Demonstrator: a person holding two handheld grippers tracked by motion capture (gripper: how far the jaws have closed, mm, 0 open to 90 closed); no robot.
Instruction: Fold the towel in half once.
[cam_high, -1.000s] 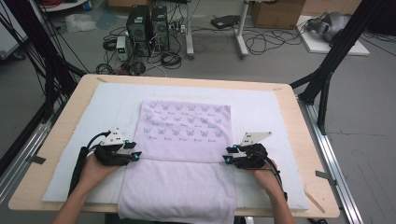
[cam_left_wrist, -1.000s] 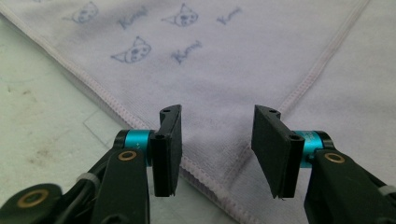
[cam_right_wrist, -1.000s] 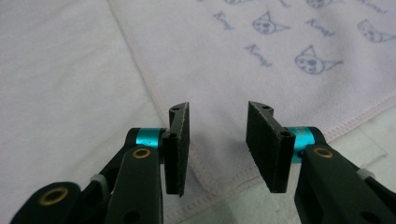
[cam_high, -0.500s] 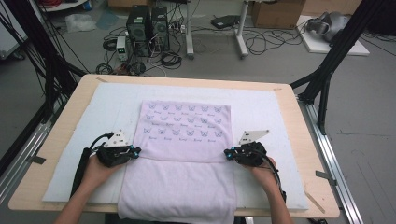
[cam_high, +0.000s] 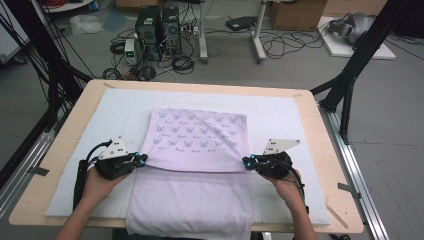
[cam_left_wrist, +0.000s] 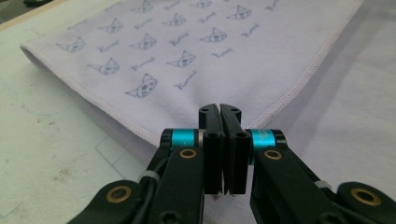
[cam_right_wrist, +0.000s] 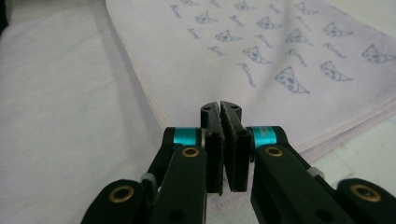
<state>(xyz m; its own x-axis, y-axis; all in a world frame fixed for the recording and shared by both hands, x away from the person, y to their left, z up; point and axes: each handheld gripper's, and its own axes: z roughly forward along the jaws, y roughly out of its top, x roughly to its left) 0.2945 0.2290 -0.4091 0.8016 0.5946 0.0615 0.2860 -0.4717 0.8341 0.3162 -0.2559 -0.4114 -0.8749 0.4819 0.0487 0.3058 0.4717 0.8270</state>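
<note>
- The towel (cam_high: 200, 145) is lying in the middle of the white mat (cam_high: 100, 115), pale lilac, with its far part printed with small cat faces and its near plain part hanging over the table's (cam_high: 65, 125) near edge.
- The printed layer is resting folded over the plain layer, and its stitched hem is running across the towel from one gripper to the other.
- The left gripper (cam_high: 140, 161) is sitting at the towel's left edge, right where the printed layer's hem meets that edge, with the person's left hand (cam_high: 97, 182) behind it.
- In the left gripper view, the left gripper's (cam_left_wrist: 219, 112) jaws are standing pressed together, having just been closing, and the corner of the printed layer (cam_left_wrist: 187, 60) is running in between their tips, so they are pinching the towel's folded edge.
- The mat (cam_left_wrist: 51, 140) is showing bare to the left of that gripper there.
- The right gripper (cam_high: 248, 162) is sitting at the towel's right edge, level with the left one, with the right hand (cam_high: 285, 185) behind it.
- In the right gripper view, the right gripper's (cam_right_wrist: 219, 108) jaws are likewise standing closed after just closing, and the hemmed edge of the towel (cam_right_wrist: 261, 51) is passing into them, so they are gripping that corner.
- The towel is stretching between the two grippers, with a slight crease rising toward its right corner.
</note>
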